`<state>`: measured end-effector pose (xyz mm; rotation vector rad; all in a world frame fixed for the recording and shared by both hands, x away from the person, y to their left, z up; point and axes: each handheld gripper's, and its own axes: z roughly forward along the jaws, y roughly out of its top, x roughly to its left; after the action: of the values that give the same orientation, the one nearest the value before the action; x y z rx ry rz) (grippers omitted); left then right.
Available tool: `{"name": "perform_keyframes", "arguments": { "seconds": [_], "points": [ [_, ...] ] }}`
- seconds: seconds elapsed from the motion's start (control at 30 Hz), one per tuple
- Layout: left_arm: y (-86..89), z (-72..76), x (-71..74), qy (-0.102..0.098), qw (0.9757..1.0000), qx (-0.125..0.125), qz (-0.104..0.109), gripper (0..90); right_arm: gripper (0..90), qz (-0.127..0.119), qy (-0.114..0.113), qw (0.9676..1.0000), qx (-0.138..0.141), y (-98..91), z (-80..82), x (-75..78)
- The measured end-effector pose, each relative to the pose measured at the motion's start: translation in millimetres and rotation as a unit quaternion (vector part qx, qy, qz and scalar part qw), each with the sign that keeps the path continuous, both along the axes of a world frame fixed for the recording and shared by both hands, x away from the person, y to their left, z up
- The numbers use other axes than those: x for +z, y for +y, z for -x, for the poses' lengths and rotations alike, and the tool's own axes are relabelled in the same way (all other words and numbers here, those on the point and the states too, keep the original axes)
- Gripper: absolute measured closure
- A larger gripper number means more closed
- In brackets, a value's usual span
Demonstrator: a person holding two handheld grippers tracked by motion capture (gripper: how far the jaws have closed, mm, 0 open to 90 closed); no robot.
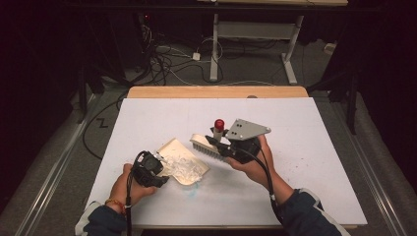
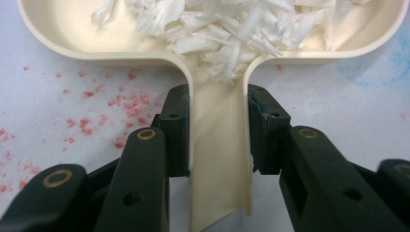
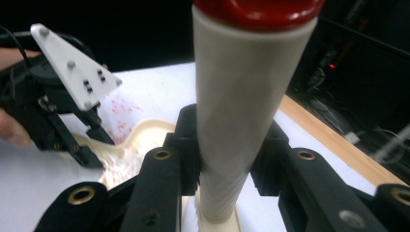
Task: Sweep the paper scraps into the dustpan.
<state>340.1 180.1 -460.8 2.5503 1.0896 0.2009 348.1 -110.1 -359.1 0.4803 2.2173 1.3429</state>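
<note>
A cream dustpan [image 1: 173,146] lies on the white table, loaded with white paper shreds [image 1: 189,167]. My left gripper [image 1: 161,172] is shut on the dustpan's handle [image 2: 217,145], a jaw pressing each side; the shreds [image 2: 232,29] pile up in the pan ahead of it. My right gripper [image 1: 220,141] is shut on the cream handle [image 3: 237,106] of a brush with a red cap [image 1: 219,123]. It holds the bristle head [image 1: 204,146] just right of the pan. The right gripper view also catches the left gripper [image 3: 92,140] at the pan [image 3: 150,130].
Red specks [image 2: 96,96] and a faint blue smear [image 2: 372,67] mark the white table cover. A wooden edge [image 1: 216,91] runs along the table's far side. Beyond it, on the floor, stand a desk frame [image 1: 215,49] and loose cables [image 1: 167,59].
</note>
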Motion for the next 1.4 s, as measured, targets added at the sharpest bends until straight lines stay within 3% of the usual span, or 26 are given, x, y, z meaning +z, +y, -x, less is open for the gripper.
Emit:
{"name": "perform_keyframes", "arguments": {
  "seconds": [0.1, 0.27, 0.4, 0.47, 0.73, 0.9, 1.03, 1.23, 1.4],
  "points": [
    [-0.3, -0.2, 0.1, 0.000, 1.0000, 0.001, -0.001, 63.6, 70.1, 0.019, 0.003, 0.9997, -0.011, -10.6, 7.7, -1.6],
    [0.0, 0.0, -0.1, 0.001, 1.0000, 0.003, 0.001, 63.5, 70.2, 0.052, 0.030, 0.9982, -0.008, -15.9, 20.5, -10.0],
    [-1.3, 0.1, 0.0, 0.000, 1.0000, 0.003, -0.002, 63.5, 70.1, 0.062, 0.040, 0.9973, 0.008, -4.0, 27.7, -16.1],
    [-1.4, 0.1, 0.1, -0.001, 1.0000, 0.003, -0.003, 63.5, 70.1, 0.071, 0.027, 0.9970, 0.012, 5.9, 29.5, -17.2],
    [-0.3, -0.3, -0.2, 0.000, 1.0000, 0.001, 0.000, 63.5, 70.0, 0.038, 0.009, 0.9987, 0.032, 24.9, 26.1, -7.6],
    [-0.3, -0.1, -0.1, -0.001, 1.0000, 0.000, 0.000, 63.5, 70.0, 0.023, -0.003, 0.9993, 0.029, 27.3, 25.3, -0.8],
    [1.0, 0.5, 1.2, 0.005, 1.0000, -0.001, -0.003, 63.6, 70.0, 0.013, 0.004, 0.9998, 0.017, 20.2, 23.2, 0.4],
    [1.3, 1.9, 4.0, 0.004, 0.9999, -0.002, -0.013, 63.6, 70.0, 0.017, 0.001, 0.9997, -0.016, 4.6, 20.6, -1.3],
    [-2.5, 3.4, 4.1, -0.002, 0.9997, -0.001, -0.025, 63.5, 70.1, 0.055, 0.006, 0.9975, -0.043, 0.2, 16.3, -14.3]
  ]
}}
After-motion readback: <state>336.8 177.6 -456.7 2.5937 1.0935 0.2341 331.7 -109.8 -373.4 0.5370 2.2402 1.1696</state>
